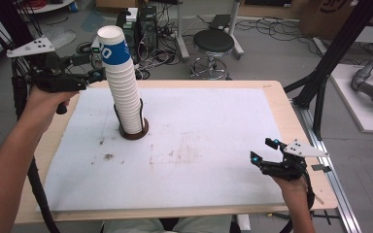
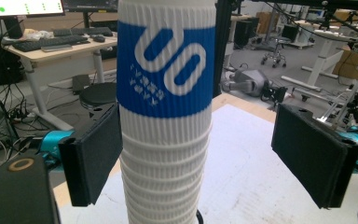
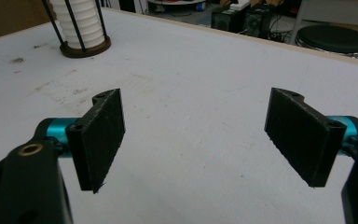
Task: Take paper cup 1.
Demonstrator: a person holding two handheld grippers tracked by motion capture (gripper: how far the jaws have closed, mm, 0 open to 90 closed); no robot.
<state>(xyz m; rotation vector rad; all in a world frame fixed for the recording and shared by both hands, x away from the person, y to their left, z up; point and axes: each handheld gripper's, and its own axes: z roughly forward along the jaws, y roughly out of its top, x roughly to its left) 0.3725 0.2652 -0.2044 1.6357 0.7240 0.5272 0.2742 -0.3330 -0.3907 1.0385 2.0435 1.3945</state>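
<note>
White foam mat (image 1: 213,141), cluttered lab floor (image 1: 272,58)

My left gripper (image 2: 214,156) is spread wide around the stack of paper cups (image 2: 165,140), top cup with the blue band and white logo. Left pad (image 2: 93,156) is right up against the ribbed side, right pad (image 2: 314,154) well clear, white tabletop (image 2: 247,172) underneath.
</note>
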